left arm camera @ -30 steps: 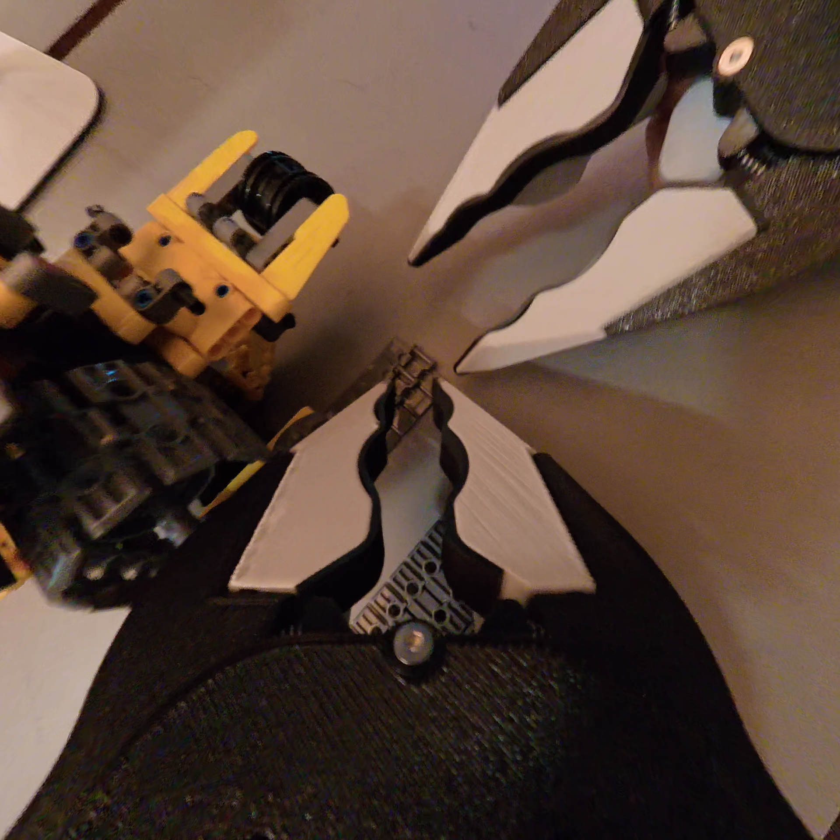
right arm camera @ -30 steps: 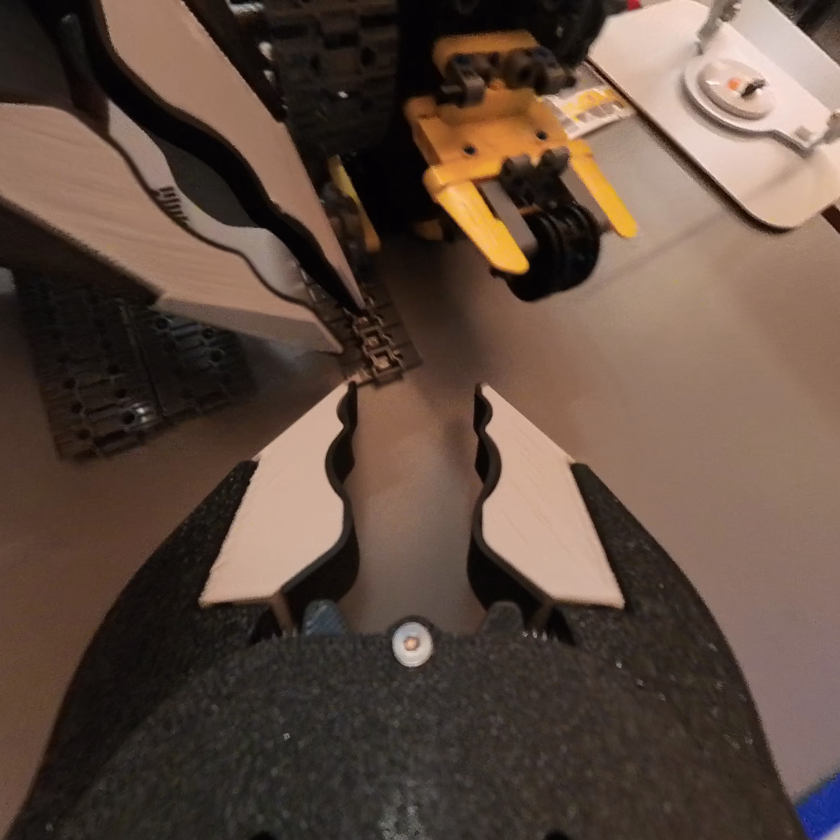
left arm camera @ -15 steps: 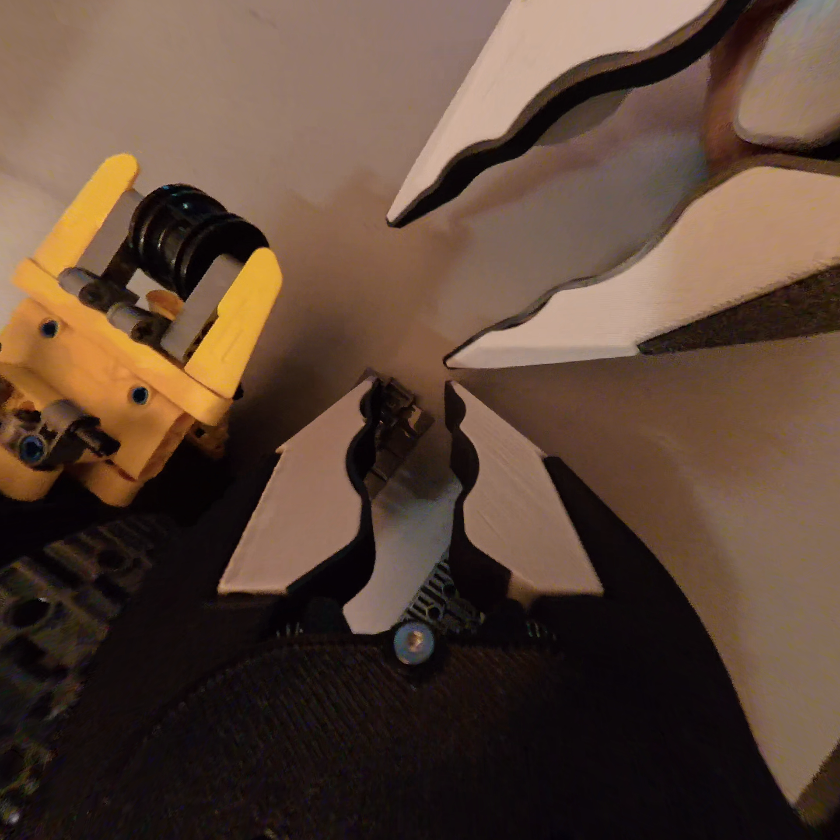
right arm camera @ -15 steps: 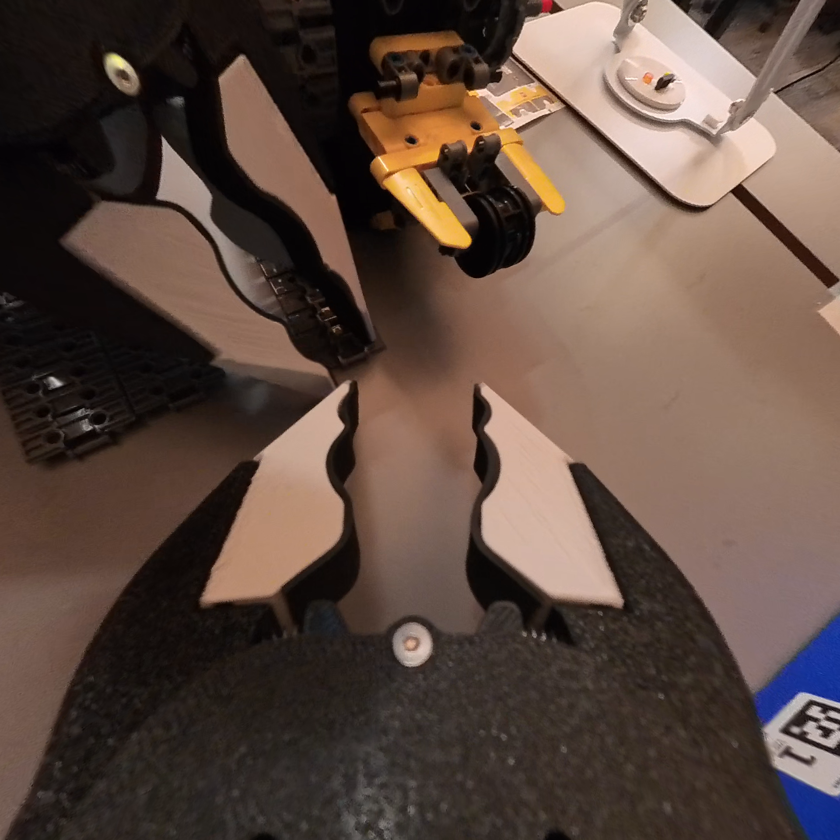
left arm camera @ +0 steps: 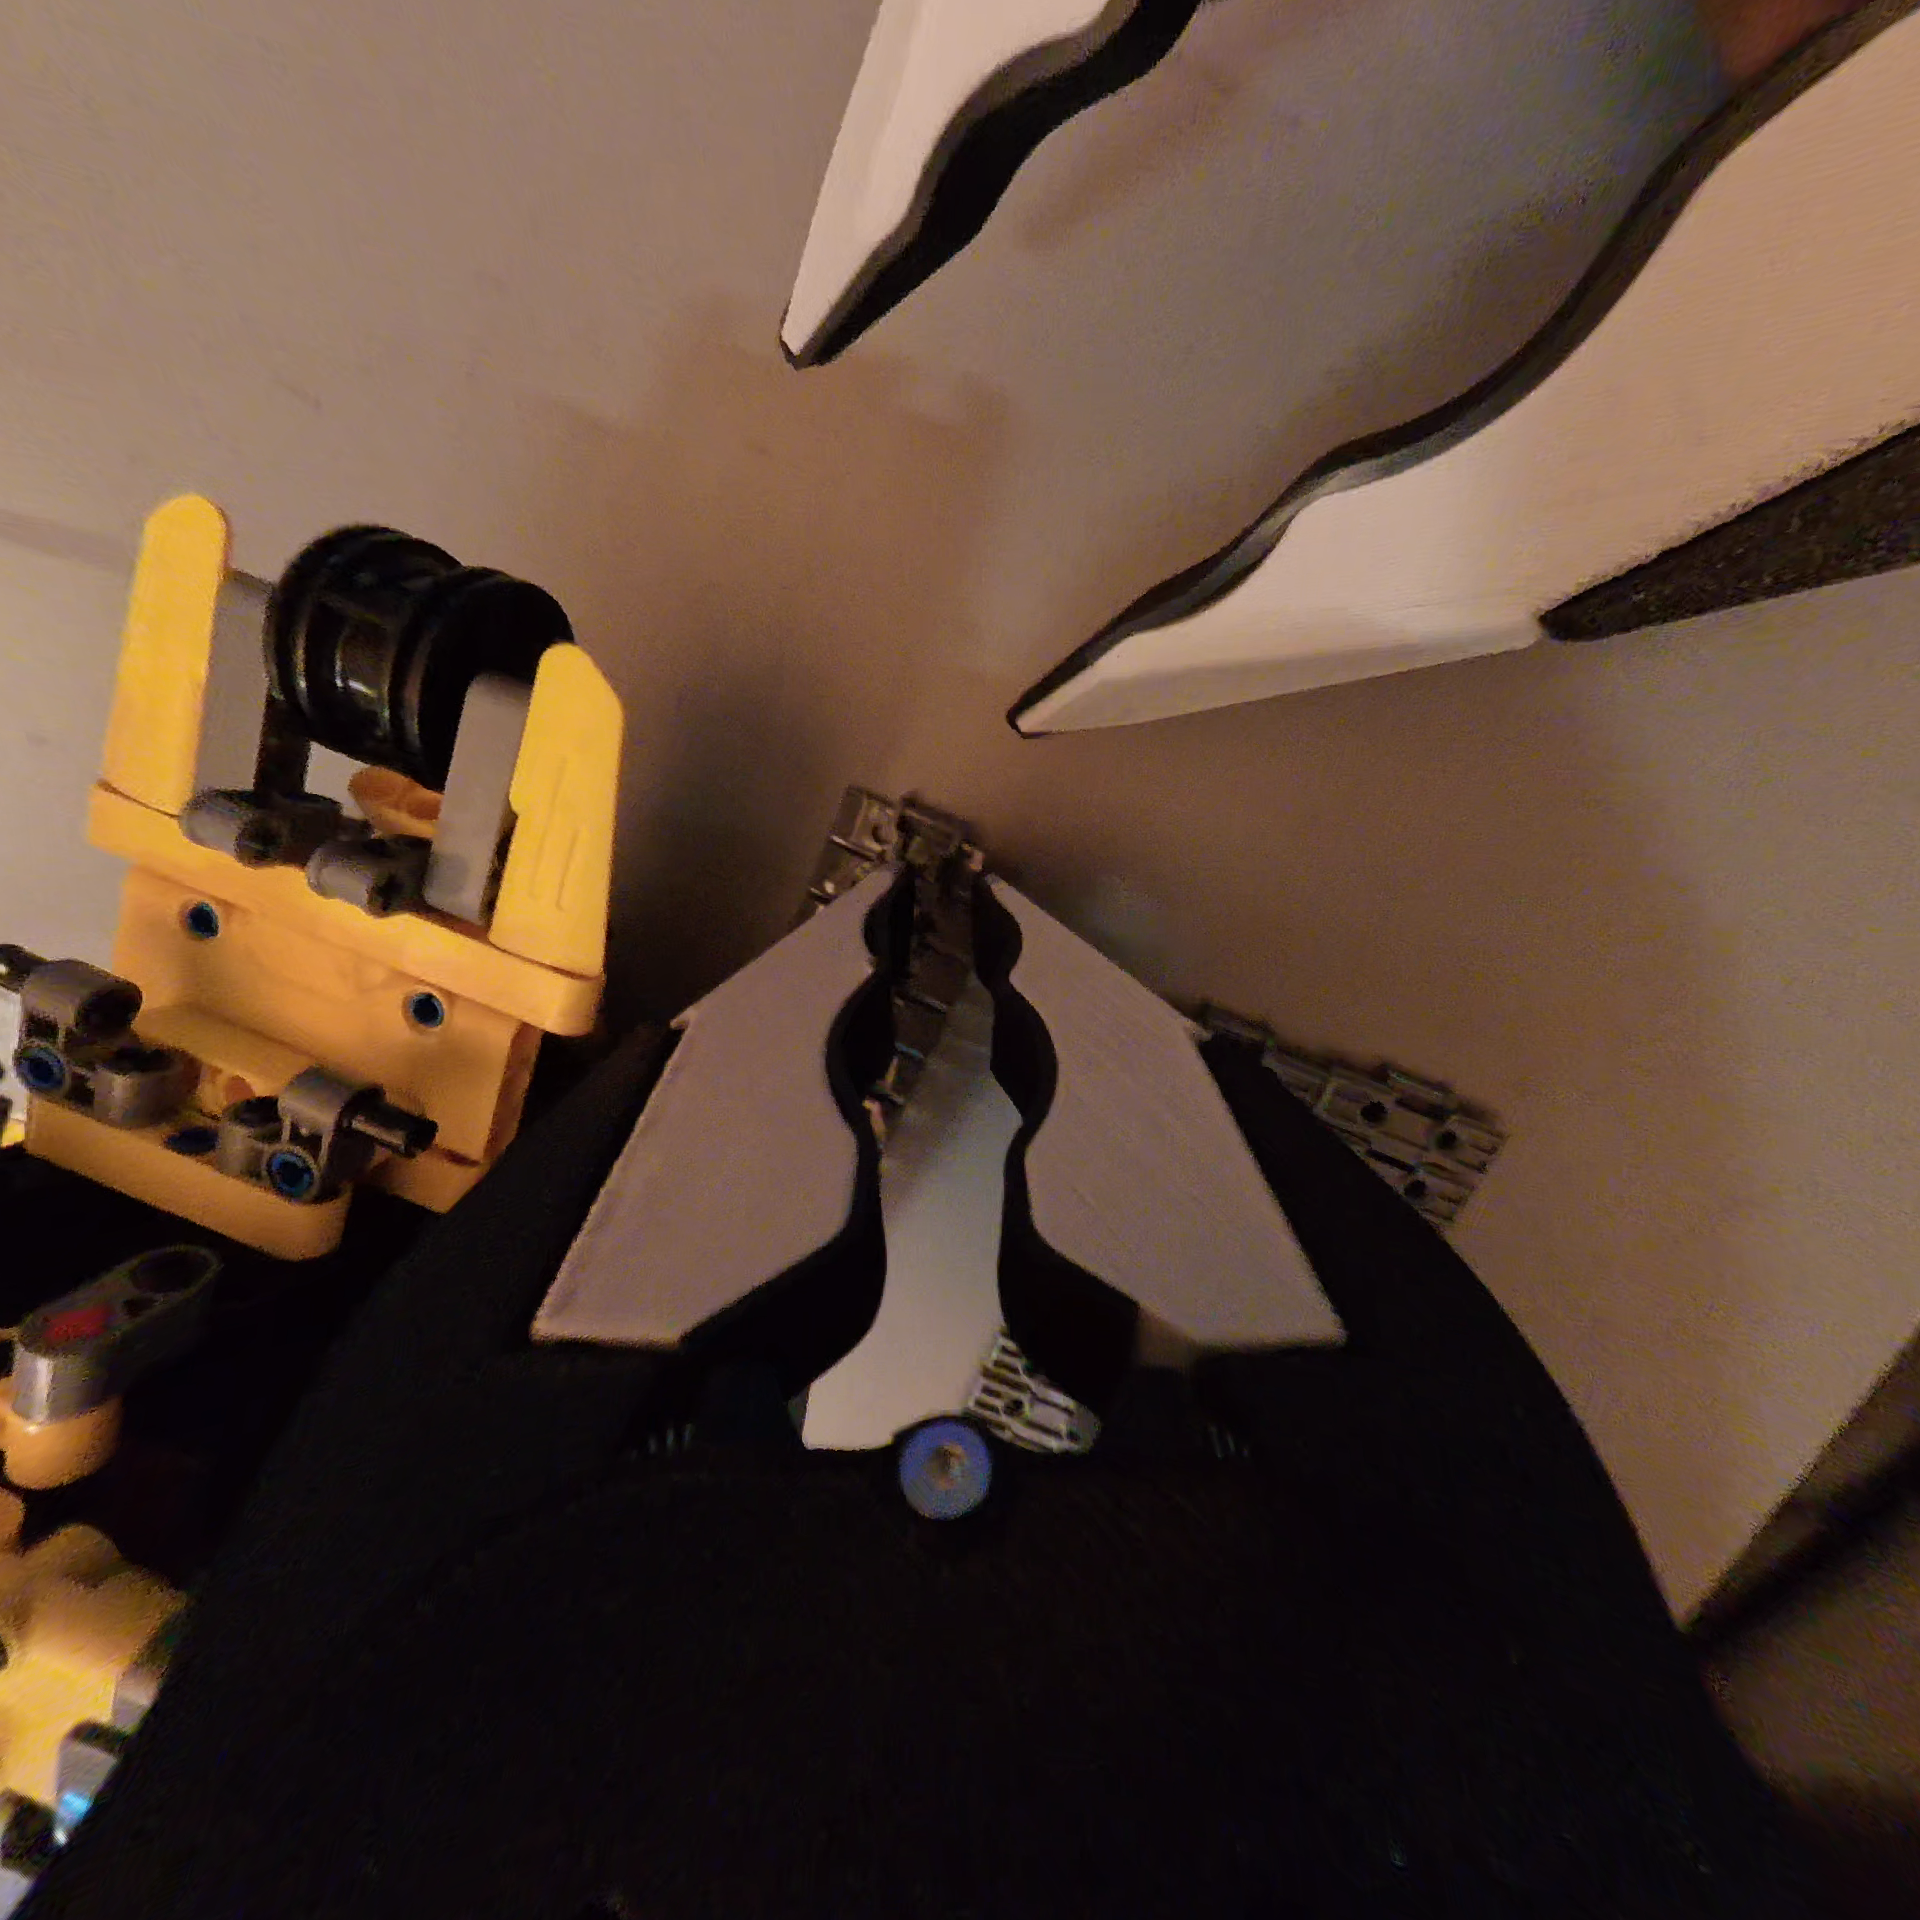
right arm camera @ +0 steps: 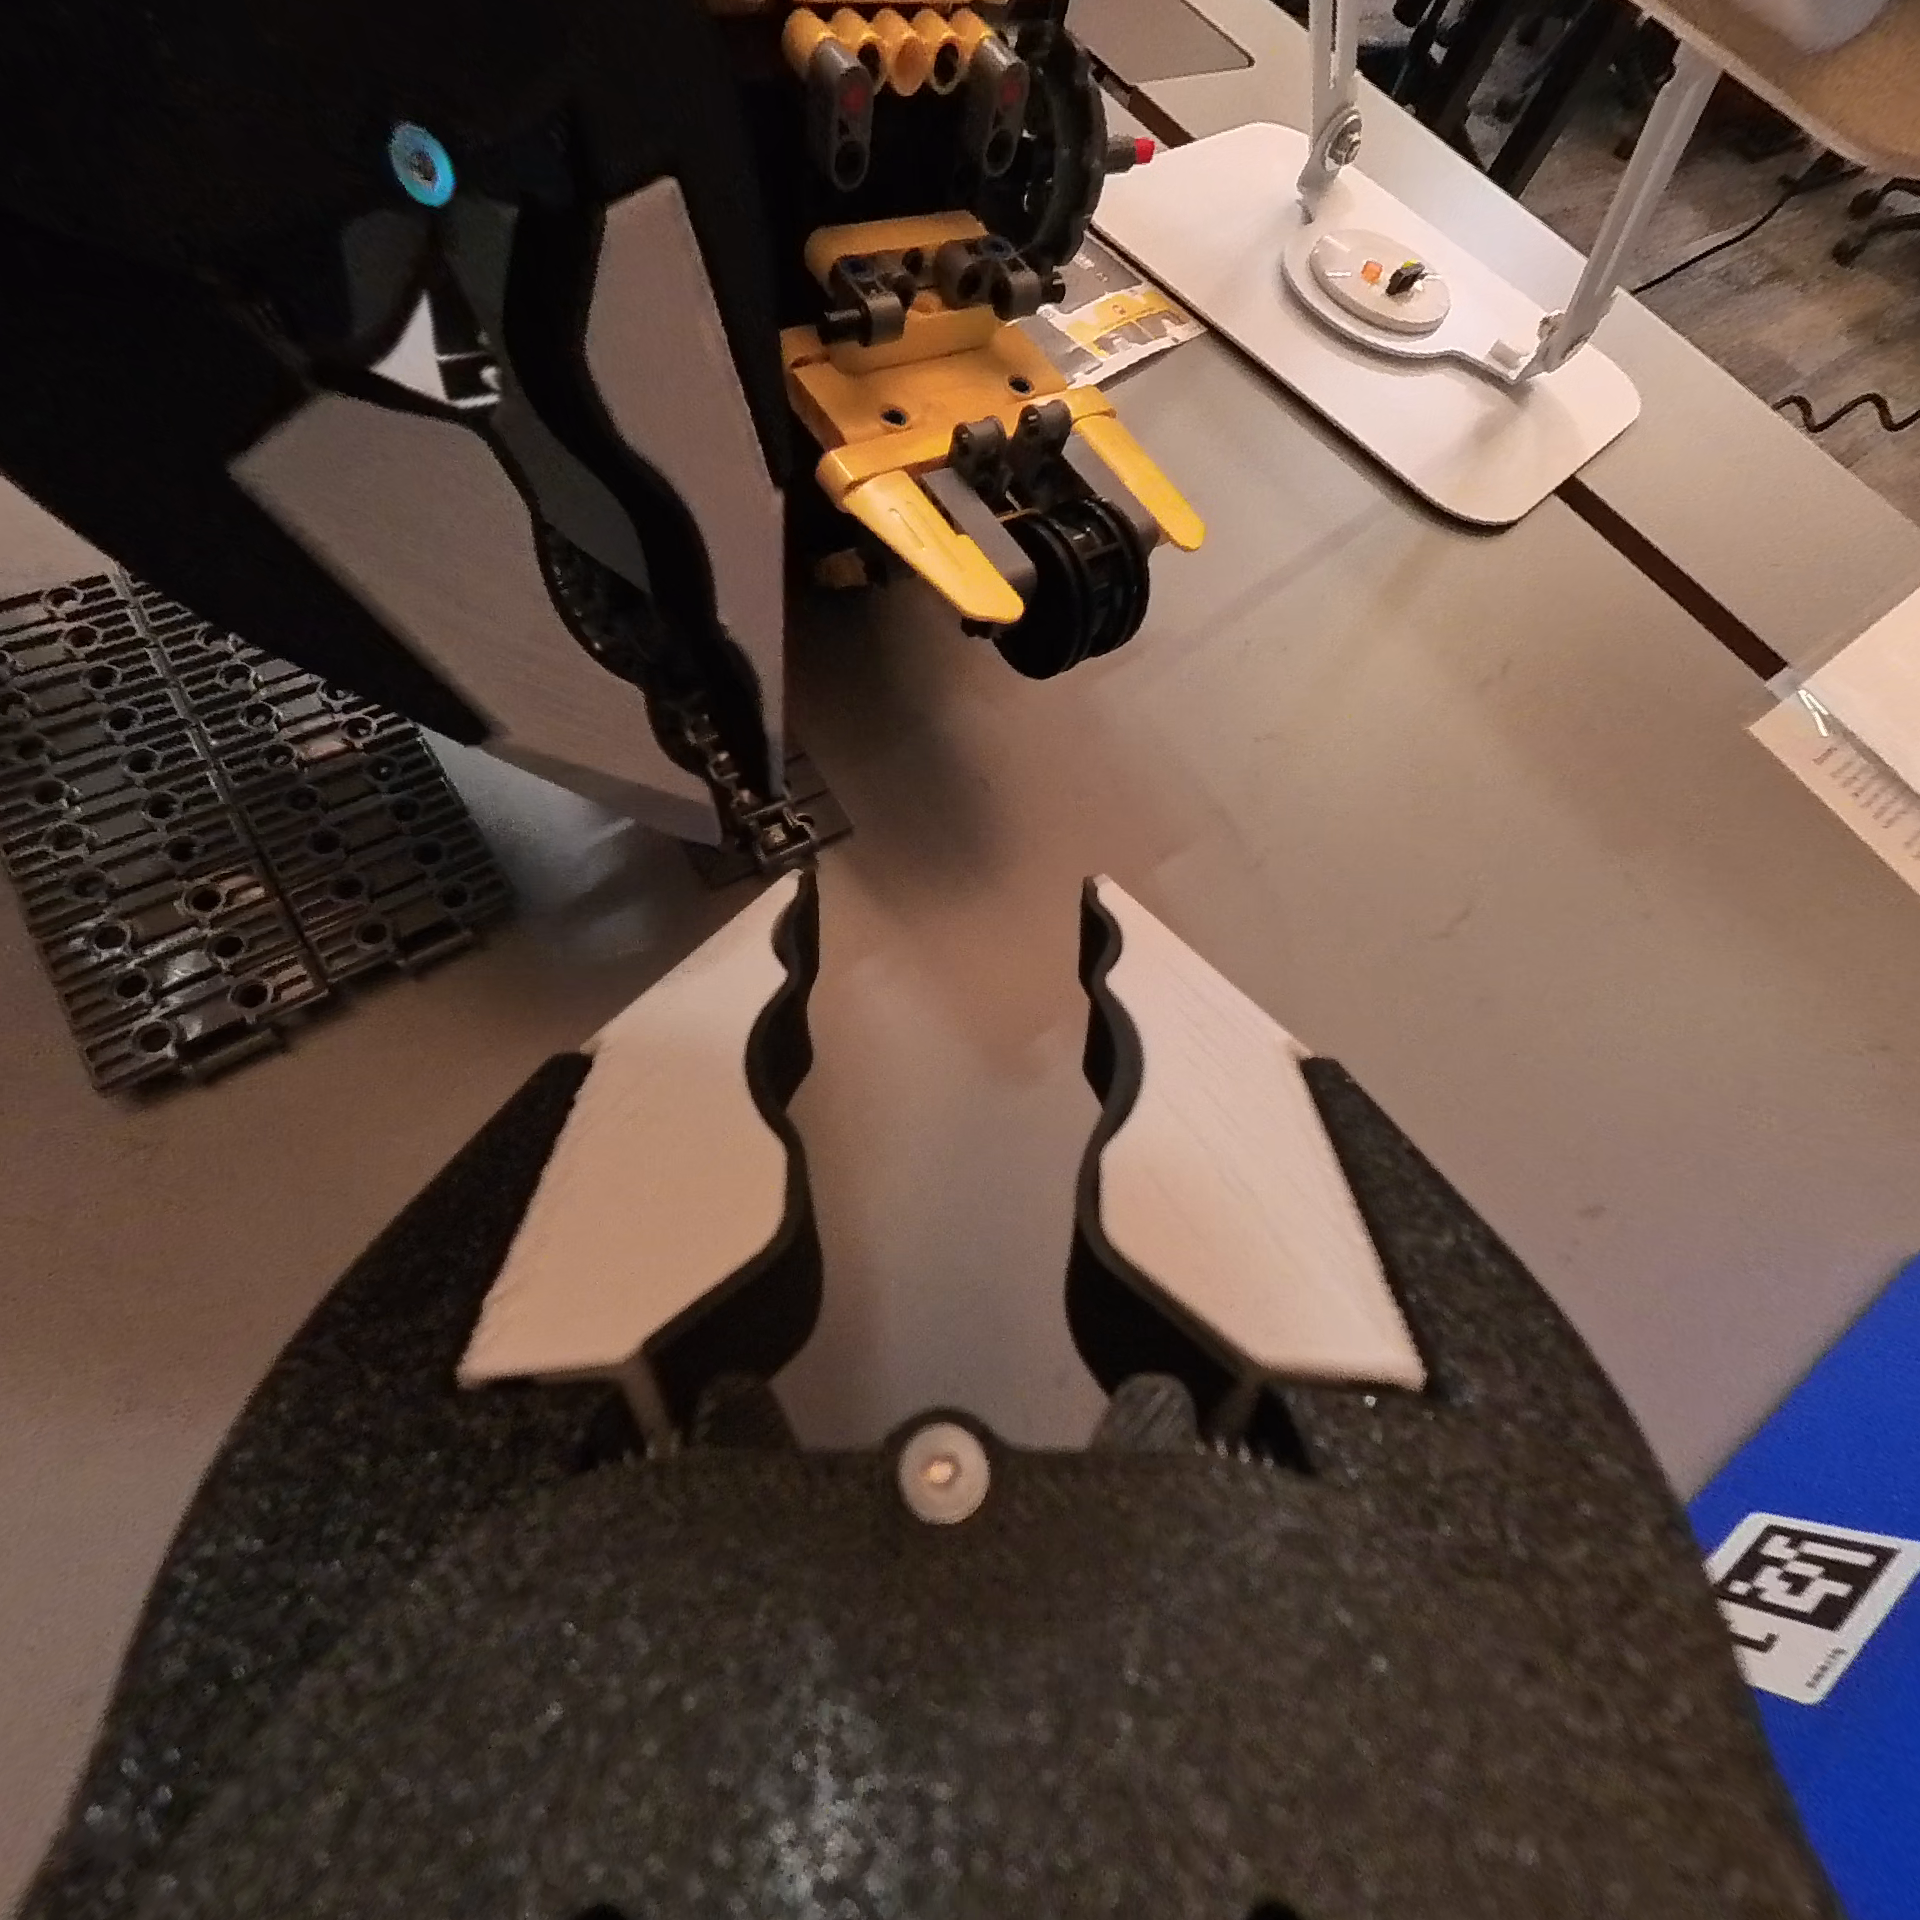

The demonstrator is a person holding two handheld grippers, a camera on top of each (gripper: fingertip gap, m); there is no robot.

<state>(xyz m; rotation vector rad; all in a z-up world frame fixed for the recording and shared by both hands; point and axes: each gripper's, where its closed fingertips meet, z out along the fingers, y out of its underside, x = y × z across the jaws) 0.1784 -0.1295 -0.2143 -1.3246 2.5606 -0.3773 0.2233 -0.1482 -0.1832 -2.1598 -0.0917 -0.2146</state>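
My left gripper is shut on the end of a dark grey toy track chain, which runs edge-on between its fingers. The chain's end link pokes out at the tips, low over the grey table. The left gripper also shows in the right wrist view. My right gripper is open and empty, with its left tip just short of that end link. It also shows in the left wrist view. More of the track lies flat behind the left gripper.
A yellow and black toy vehicle with a black wheel at its front stands just beyond the grippers. A flat track belt lies at the left. A white stand base, a paper sheet and a blue mat lie to the right.
My left gripper's fingers have closed in on the track chain. The right gripper has drawn back and up, still open. The yellow vehicle now looks farther off in the right wrist view.
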